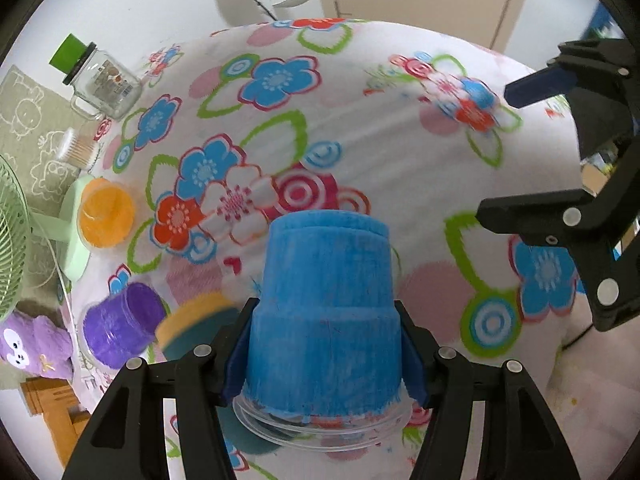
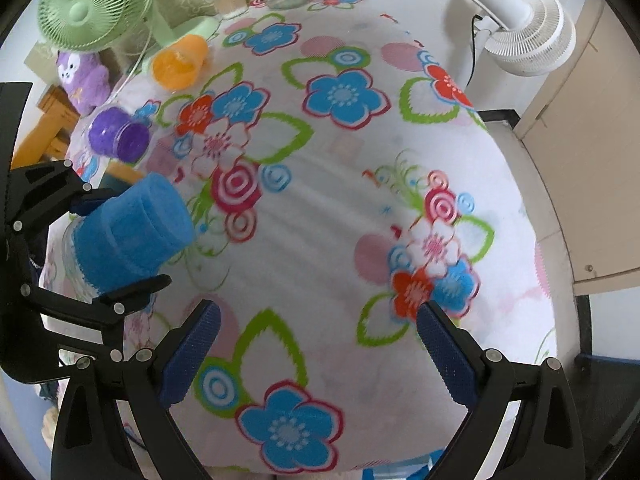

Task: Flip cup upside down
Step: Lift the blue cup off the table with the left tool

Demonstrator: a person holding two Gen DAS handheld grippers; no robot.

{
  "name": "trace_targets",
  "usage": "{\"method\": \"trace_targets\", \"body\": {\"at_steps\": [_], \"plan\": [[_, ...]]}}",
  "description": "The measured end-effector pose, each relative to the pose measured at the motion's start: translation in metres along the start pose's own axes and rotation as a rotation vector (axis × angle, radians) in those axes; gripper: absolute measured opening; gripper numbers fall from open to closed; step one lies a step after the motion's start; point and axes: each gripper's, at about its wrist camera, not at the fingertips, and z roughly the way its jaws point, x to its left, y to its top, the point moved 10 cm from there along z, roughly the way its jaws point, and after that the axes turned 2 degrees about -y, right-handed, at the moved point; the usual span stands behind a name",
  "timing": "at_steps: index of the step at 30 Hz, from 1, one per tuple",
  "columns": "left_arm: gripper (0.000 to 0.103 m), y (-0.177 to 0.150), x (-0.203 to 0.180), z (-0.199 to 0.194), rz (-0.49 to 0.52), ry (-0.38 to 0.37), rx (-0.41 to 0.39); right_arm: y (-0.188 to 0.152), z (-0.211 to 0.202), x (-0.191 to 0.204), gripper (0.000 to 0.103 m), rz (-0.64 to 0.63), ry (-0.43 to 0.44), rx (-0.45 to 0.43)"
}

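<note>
My left gripper [image 1: 326,344] is shut on a blue cup [image 1: 326,304], one pad on each side near its clear rim. The cup's closed base points away from the camera and its rim points back toward me. It is held above the flowered tablecloth [image 1: 360,140]. In the right wrist view the same blue cup [image 2: 130,232] lies tilted in the left gripper [image 2: 120,240] at the left edge. My right gripper [image 2: 318,360] is open and empty above the cloth; it also shows at the right edge of the left wrist view [image 1: 536,152].
An orange cup [image 1: 106,212] and a purple cup [image 1: 122,330] lie on their sides at the left of the table. A yellow-green sponge [image 1: 192,328] lies by the purple cup. A glass jar with a green lid [image 1: 100,80], a green fan [image 2: 96,4] and a white fan [image 2: 516,20] stand around the edges.
</note>
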Motion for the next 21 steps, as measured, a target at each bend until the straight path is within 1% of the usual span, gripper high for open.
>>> {"method": "trace_targets", "body": {"at_steps": [3,5,7,11,15,21], "plan": [[0.065,-0.012,-0.009,-0.002,0.055,-0.002,-0.009,-0.012,0.0,0.011,0.099,0.0,-0.002,0.001],[0.065,-0.019,-0.014,-0.003,0.094,-0.004,-0.032,-0.021,0.001,0.019,0.099,0.001,-0.004,0.005],[0.065,-0.027,-0.02,-0.002,0.154,-0.01,-0.048,-0.031,0.003,0.027,0.1,-0.001,-0.006,0.011],[0.065,-0.039,-0.029,0.003,0.272,-0.006,-0.056,-0.051,0.009,0.042,0.1,-0.003,-0.012,0.03],[0.065,-0.047,-0.038,0.005,0.342,-0.035,-0.059,-0.066,0.013,0.056,0.1,0.015,-0.006,0.036],[0.065,-0.058,-0.048,0.005,0.431,-0.076,-0.081,-0.075,0.014,0.07,0.1,0.027,-0.008,0.033]]}}
